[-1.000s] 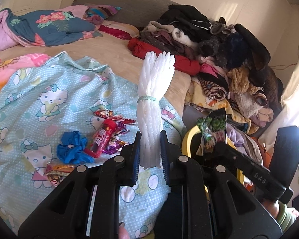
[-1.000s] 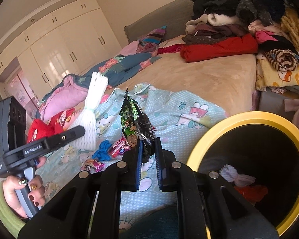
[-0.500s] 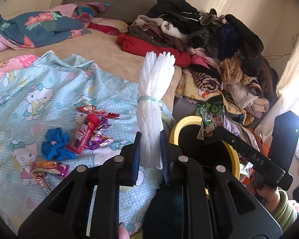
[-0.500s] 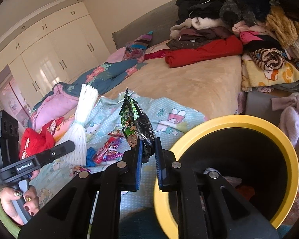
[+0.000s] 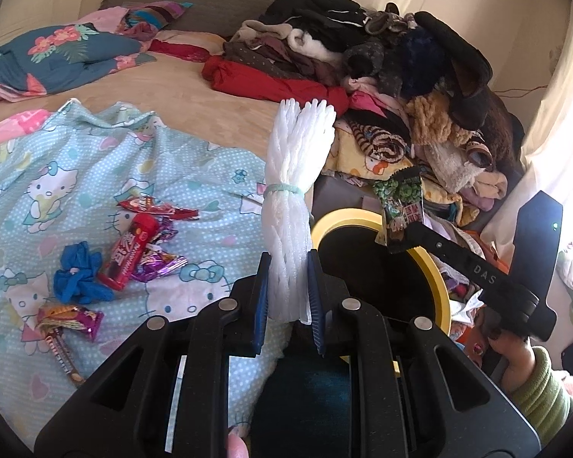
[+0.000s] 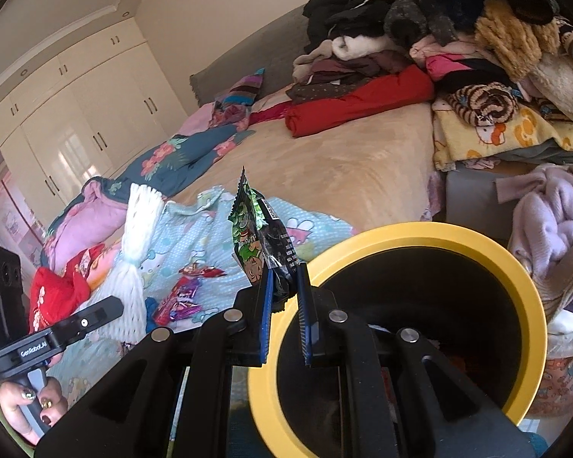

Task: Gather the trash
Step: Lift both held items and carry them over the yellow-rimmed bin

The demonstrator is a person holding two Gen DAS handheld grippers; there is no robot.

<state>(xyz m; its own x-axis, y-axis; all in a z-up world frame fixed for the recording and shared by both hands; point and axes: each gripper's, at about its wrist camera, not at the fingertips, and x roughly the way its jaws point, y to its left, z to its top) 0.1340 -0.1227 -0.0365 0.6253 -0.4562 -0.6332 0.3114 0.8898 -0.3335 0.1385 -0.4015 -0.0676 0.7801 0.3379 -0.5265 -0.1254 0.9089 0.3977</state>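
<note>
Bedroom | left tongs point(image 5: 287, 290) clamp foam netting point(image 5: 292, 206) | right tongs point(image 6: 284, 307) clamp snack wrapper point(image 6: 258, 240)

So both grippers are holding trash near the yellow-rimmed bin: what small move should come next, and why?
Probably carry the right gripper a little further over the bin, then open it. It is shut on the green snack wrapper, which sits at the rim's near edge. The left gripper, holding the white foam net, can follow.

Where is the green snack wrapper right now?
The green snack wrapper is clamped upright in the right hand-held gripper, beside the yellow-rimmed bin; the left wrist view shows it over the rim.
</note>
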